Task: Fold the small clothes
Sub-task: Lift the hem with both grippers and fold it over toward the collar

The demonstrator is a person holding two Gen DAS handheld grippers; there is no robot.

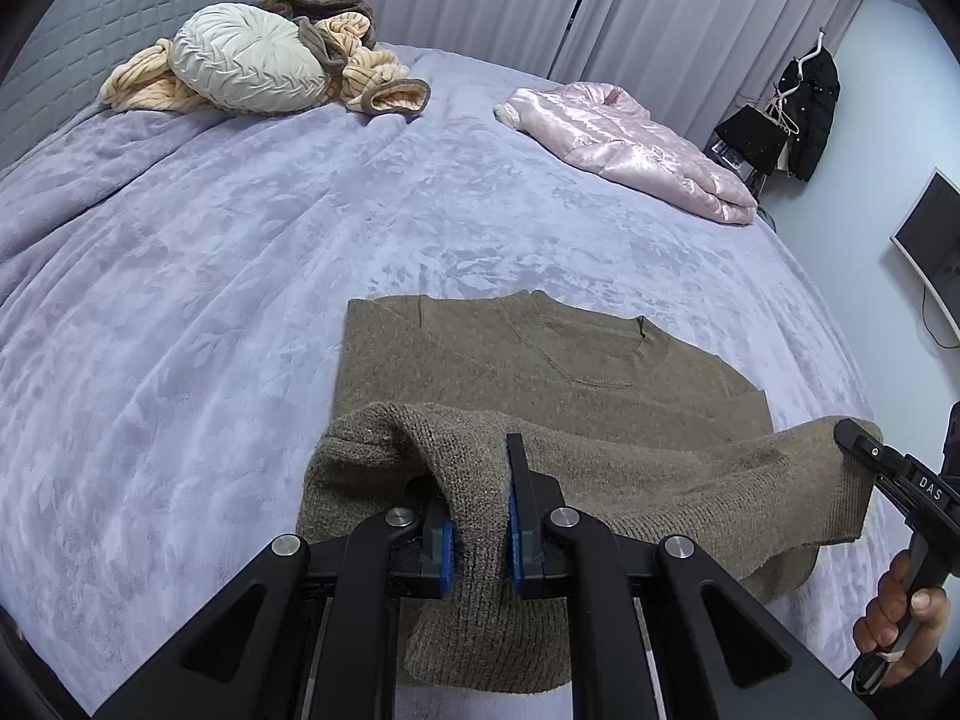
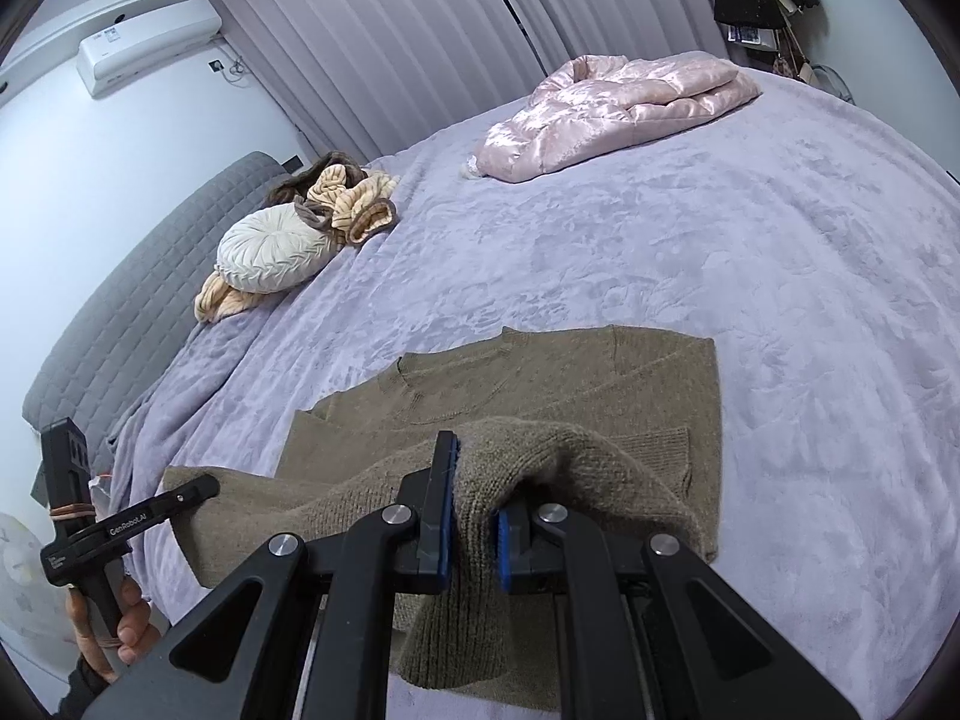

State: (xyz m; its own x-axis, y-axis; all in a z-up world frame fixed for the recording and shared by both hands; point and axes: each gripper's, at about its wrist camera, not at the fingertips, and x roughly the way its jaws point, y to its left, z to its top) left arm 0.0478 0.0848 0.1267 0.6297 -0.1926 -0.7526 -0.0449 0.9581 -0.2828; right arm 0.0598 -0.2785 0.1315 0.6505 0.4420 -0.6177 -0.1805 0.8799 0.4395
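Observation:
An olive-brown knit sweater (image 1: 510,354) lies on the lavender bedspread (image 1: 210,252), neck opening away from me. Its near hem is lifted off the bed and stretched between both grippers. My left gripper (image 1: 480,516) is shut on the hem's left part, with knit bunched between the blue pads. In the right wrist view the same sweater (image 2: 540,384) shows, and my right gripper (image 2: 474,516) is shut on the hem's right part. Each view catches the other gripper at its edge: the right gripper (image 1: 864,450) held by a hand, the left gripper (image 2: 198,489) likewise.
A pink satin jacket (image 1: 630,144) lies folded at the bed's far right. A cream round cushion (image 1: 249,60) and peach-brown garments (image 1: 366,66) sit by the grey headboard (image 1: 90,30). Curtains hang behind; a monitor (image 1: 930,240) and hanging dark clothes (image 1: 804,108) stand on the right.

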